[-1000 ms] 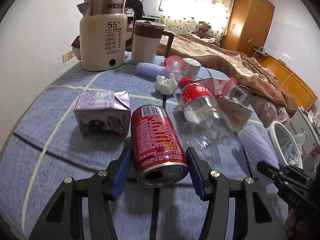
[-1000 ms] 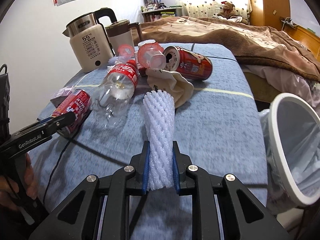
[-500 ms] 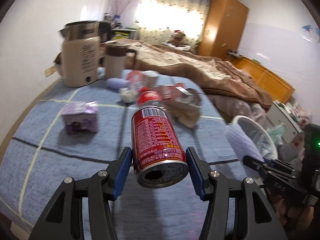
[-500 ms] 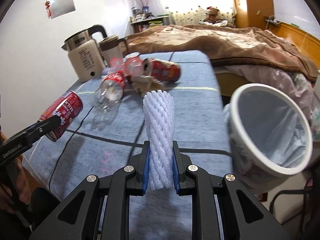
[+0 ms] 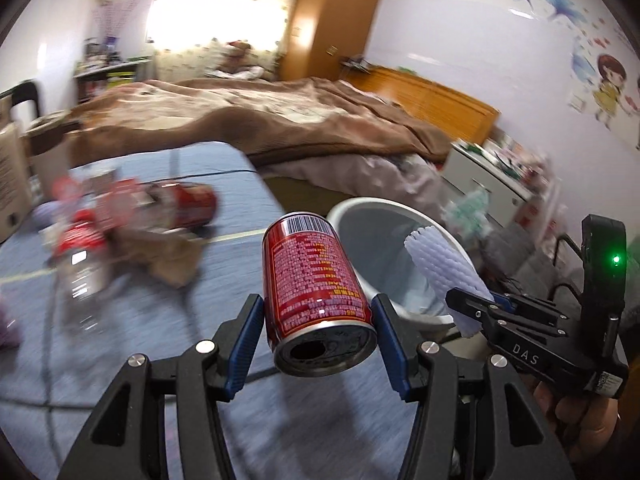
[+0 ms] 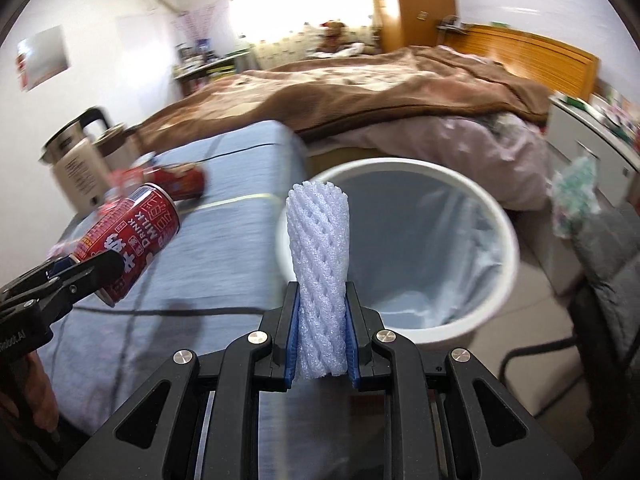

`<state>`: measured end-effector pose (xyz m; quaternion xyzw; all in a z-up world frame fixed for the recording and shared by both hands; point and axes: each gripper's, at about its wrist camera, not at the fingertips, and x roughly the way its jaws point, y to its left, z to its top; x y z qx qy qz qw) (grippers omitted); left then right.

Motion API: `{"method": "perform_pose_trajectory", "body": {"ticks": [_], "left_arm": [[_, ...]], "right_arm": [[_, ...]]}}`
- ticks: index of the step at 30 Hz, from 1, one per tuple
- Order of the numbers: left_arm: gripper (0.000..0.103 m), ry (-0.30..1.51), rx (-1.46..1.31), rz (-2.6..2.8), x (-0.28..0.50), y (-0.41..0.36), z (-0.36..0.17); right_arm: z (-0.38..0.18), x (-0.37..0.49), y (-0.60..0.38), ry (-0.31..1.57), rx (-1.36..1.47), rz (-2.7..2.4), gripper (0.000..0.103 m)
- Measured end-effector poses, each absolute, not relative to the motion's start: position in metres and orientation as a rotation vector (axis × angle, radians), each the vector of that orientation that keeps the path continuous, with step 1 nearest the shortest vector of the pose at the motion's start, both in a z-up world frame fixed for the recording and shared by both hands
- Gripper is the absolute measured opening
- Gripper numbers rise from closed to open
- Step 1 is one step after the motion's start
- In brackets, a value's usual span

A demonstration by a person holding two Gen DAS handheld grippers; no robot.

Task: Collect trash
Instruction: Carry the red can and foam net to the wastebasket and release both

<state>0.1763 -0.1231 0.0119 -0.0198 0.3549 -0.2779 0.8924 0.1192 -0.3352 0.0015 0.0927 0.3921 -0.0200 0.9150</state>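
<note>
We hold a red can (image 5: 316,280) in our left gripper (image 5: 318,344), the two blue pads pressed on its sides near the open top, which faces the camera. The can is off the table, its barcode end pointing toward the bin (image 5: 360,208). In the right wrist view the same can (image 6: 132,240) shows at the left, tilted, with "MILK DRINK" on its label, clamped in the left gripper (image 6: 84,270) above the blue tablecloth (image 6: 232,248).

Our right gripper (image 6: 321,344) is closed on a white foam net (image 6: 320,272), a ribbed sleeve standing upright between the blue pads, squeezed narrow where they grip it. Its upper end stands in front of the near rim of the bin (image 6: 508,240), a white round bin lined with a pale bag, standing on the floor just beside the table edge. From the left wrist we see the foam net (image 5: 444,276) and right gripper (image 5: 476,304) at the right, over the bin's rim.

Left on the table, blurred, are another red can (image 5: 188,204), a clear bottle (image 5: 80,272) with a red label, and some brownish paper (image 5: 168,256). A kettle (image 6: 76,172) stands at the far left corner. Behind the table lies a bed with a brown blanket (image 6: 380,84)
</note>
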Motion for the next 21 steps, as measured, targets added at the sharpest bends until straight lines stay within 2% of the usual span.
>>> {"method": "perform_pose_trajectory", "body": {"ticks": [13,14,15,16,17,21], "left_arm": [[0.058,0.831,0.038,-0.791,0.220,-0.224,-0.007],[0.059,0.827,0.038,-0.795,0.221,-0.226,-0.007],[0.064,0.820,0.041,-0.797,0.222,-0.228,-0.005],[0.068,0.814,0.042,-0.796,0.223,-0.230,-0.004],[0.068,0.814,0.038,-0.798,0.223,-0.229,-0.003],[0.068,0.808,0.028,-0.783,0.223,-0.222,0.000]], "right_arm": [[-0.025,0.148,-0.393,0.857,0.260,-0.121,0.024],[-0.026,0.147,-0.394,0.855,0.262,-0.125,0.028],[-0.027,0.147,-0.396,0.852,0.270,-0.128,0.032],[-0.027,0.147,-0.397,0.850,0.275,-0.125,0.042],[-0.028,0.146,-0.398,0.848,0.279,-0.125,0.047],[-0.026,0.140,-0.401,0.837,0.285,-0.136,0.047]]}}
